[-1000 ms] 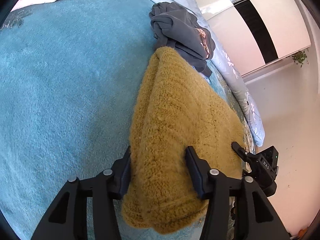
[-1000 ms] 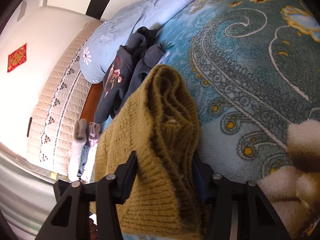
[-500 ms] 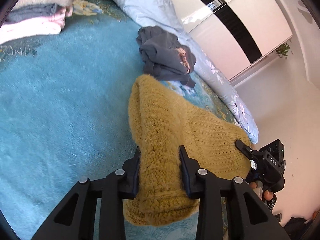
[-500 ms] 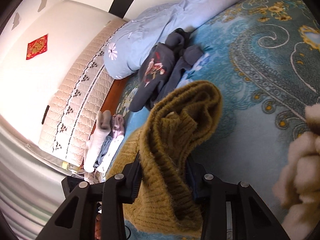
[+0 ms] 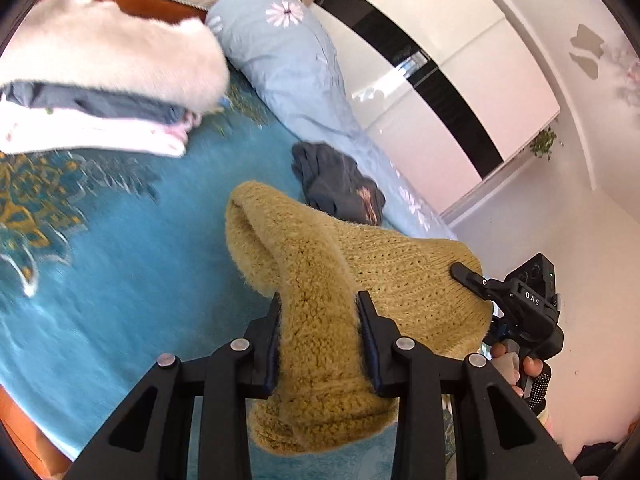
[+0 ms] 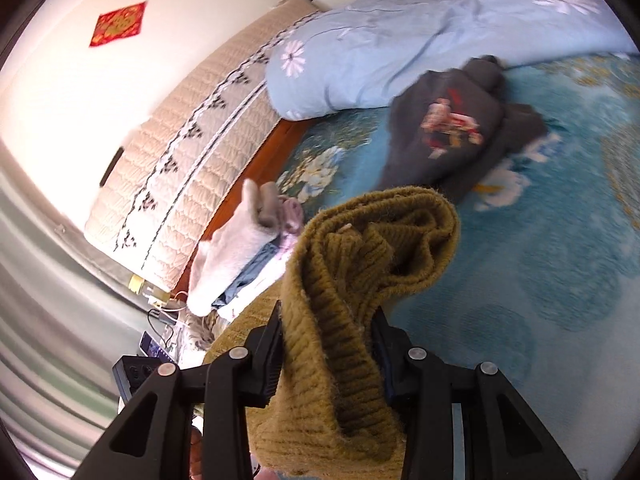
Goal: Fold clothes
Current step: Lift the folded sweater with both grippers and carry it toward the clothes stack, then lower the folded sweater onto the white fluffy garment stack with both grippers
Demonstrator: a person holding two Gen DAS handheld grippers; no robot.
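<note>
Jaws: both pairs are clamping the folded mustard-yellow knitted sweater (image 5: 320, 280), keeping its fold together.
Sweater: hanging between left gripper (image 5: 320, 320) and right gripper (image 6: 328, 332), above the teal patterned bedspread (image 5: 120, 272).

Colours and patterns on and around the bed

The knitted sweater (image 5: 320, 280) is mustard yellow, ribbed at its edge, and is clamped in black grippers, left (image 5: 320, 312) and right (image 6: 328, 332). The bedspread (image 5: 120, 260) is teal blue, with gold and white scroll ornament seen at 9 o'clock in the left wrist view. The crumpled garment (image 6: 444, 136) is dark grey, printed in red and cream. The duvet (image 6: 380, 52) is pale blue with white daisies. The folded stack (image 5: 100, 92) is layered in white, grey-blue and pale pink. The headboard (image 6: 180, 160) is quilted beige with dark trim. A red and gold square (image 6: 118, 24) is shown on the wall at 10 o'clock.
</note>
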